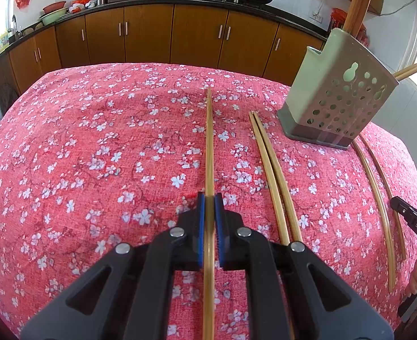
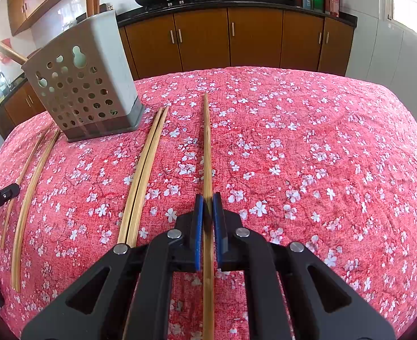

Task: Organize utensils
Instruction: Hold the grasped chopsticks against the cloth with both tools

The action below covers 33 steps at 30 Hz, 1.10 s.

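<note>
Two grippers, each pinching one chopstick: left gripper (image 1: 209,198) clamps a chopstick (image 1: 209,141) lying on the red floral tablecloth (image 1: 81,155); a loose pair (image 1: 268,170) lies beside it, then the perforated holder (image 1: 336,104). Right gripper (image 2: 207,198) clamps its chopstick (image 2: 207,141). Brown cabinets (image 2: 253,36) stand behind.

My bench (image 1: 95,141) wears a red cloth printed with white blossoms. On it stands a perforated grey utensil holder (image 1: 336,107), with pairs of bamboo chopsticks (image 1: 273,175) lying lengthwise beside it, one pair (image 1: 378,198) past its base.
</note>
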Tool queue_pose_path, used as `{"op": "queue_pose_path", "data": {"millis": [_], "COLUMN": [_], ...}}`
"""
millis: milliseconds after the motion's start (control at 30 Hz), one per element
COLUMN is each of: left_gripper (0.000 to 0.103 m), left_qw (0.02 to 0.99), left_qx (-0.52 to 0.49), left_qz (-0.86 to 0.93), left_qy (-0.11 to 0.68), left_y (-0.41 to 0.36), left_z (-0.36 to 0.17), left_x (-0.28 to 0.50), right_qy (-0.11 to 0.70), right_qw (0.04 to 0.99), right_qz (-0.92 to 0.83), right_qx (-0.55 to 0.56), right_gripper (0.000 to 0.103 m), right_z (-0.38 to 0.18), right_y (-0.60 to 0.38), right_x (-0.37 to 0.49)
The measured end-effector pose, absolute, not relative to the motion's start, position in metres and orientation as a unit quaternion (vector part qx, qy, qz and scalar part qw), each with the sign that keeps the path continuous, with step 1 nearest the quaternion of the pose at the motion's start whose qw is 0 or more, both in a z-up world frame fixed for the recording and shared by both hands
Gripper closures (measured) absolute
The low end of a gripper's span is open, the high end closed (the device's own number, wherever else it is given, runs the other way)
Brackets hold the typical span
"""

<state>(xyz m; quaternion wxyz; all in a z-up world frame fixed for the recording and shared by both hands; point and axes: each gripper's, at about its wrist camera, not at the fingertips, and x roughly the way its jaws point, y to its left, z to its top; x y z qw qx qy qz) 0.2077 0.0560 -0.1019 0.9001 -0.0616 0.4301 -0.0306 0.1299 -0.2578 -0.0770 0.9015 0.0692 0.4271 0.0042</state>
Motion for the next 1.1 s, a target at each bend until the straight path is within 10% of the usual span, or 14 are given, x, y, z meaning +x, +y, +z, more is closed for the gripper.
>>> {"op": "queue_pose_path", "data": {"millis": [1100], "left_gripper": [0.092], "left_qw": [0.899], "left_qx": [-0.073], "left_qz": [-0.031], "left_qy": [0.43], "left_y": [0.055], "left_z": [-0.1011], "left_x": [0.2073], "right_qy": [0.427], "right_qw": [0.901], "right_qz": [0.004], "right_qx": [0.07], "right_gripper": [0.095], "right_z": [-0.0769], "right_y": [-0.2577], "right_x": [0.1302]}}
